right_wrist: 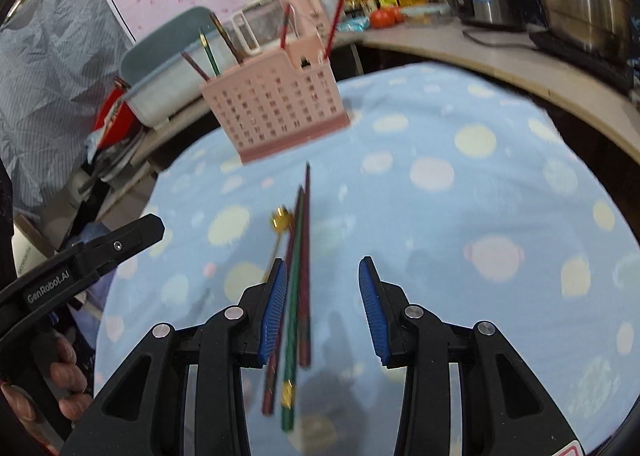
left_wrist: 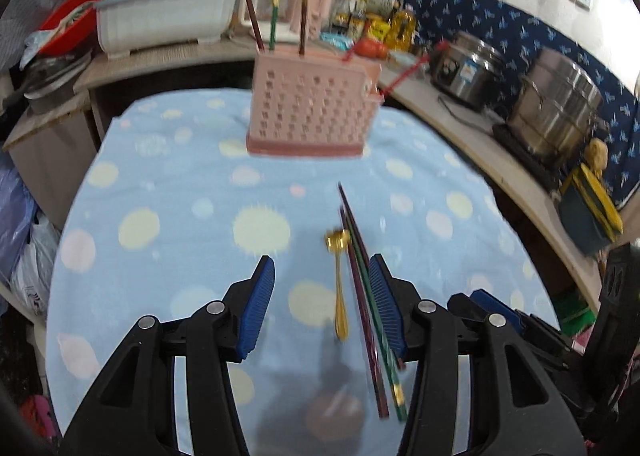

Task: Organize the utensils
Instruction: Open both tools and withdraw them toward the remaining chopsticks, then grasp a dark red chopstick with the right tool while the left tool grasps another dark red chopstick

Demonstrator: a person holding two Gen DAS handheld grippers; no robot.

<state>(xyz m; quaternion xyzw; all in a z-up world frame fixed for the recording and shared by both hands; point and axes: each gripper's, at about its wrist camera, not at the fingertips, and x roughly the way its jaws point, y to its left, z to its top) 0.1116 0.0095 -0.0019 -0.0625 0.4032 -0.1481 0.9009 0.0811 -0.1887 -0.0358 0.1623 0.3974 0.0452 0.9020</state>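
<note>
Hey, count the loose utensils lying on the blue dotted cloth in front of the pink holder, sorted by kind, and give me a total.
Chopsticks: 3
Gold spoon: 1
Total: 4

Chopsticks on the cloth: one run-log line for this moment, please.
chopsticks: loose on cloth | gold spoon: beside them | pink holder: partly filled | left tongs, right tongs: open, empty
</note>
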